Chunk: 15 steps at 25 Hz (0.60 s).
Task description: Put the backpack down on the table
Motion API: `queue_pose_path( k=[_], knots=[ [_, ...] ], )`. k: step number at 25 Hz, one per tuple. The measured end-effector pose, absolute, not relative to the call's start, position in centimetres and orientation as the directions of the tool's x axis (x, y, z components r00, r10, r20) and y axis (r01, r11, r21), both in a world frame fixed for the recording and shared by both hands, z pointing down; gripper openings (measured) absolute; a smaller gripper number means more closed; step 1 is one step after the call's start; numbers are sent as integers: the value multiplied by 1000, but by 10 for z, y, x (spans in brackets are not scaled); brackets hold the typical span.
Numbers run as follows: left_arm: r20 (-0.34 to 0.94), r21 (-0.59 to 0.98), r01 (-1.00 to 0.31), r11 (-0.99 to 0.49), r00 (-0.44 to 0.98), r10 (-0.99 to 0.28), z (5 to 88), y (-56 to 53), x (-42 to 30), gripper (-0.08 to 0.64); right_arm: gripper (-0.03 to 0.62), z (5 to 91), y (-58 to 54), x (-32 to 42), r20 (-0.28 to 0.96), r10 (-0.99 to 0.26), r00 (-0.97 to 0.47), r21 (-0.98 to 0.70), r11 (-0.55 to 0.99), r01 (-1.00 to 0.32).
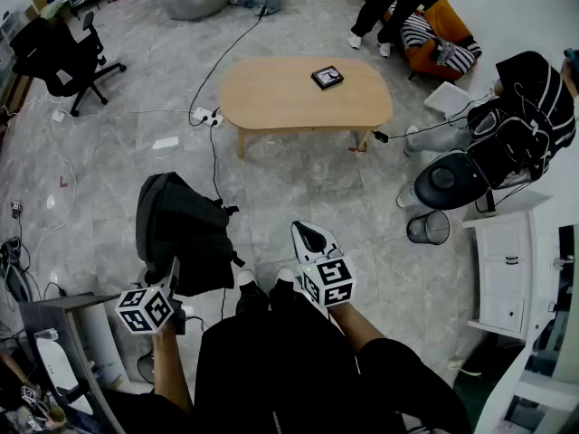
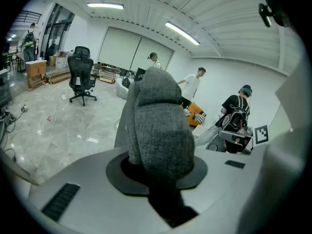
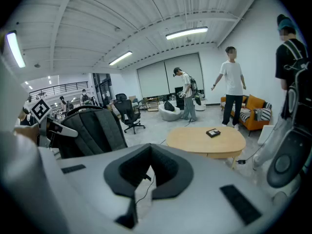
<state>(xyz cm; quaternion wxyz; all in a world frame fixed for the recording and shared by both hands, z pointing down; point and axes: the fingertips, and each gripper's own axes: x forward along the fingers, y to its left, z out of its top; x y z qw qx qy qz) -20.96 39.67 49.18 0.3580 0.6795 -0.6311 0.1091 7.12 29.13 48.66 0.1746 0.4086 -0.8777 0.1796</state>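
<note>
The dark backpack (image 1: 181, 233) hangs at my left side, off the floor; in the right gripper view the backpack (image 3: 90, 130) shows its padded back and shoulder straps. My left gripper (image 1: 174, 271) is shut on the backpack's grey woven strap (image 2: 158, 126), which fills the left gripper view and runs down between the jaws of the left gripper (image 2: 158, 177). My right gripper (image 1: 313, 239) is held out in front of me, shut, with nothing in it; the right gripper (image 3: 149, 155) points toward the oval wooden table (image 3: 207, 140). That table (image 1: 271, 93) stands a few steps ahead.
A small black flat item (image 1: 327, 77) lies on the table. A power strip with cables (image 1: 206, 116) sits on the floor by the table's left end. A mesh bin (image 1: 428, 228), a white cabinet (image 1: 511, 269) and a seated person (image 1: 520, 125) are on the right; an office chair (image 1: 59, 52) is far left.
</note>
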Motion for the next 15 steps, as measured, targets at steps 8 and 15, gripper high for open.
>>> queue_pose_path(
  k=[8,15],
  knots=[
    [600,354,-935,-21,244,-762,506,406,-197,94,9,491,313,77,457,-692,-558,-147,560,-815],
    [609,367,-930,-25,261,-749,499,382,-189,94,9,479,288,84,445,-699,-560,-182,542,-821]
  ],
)
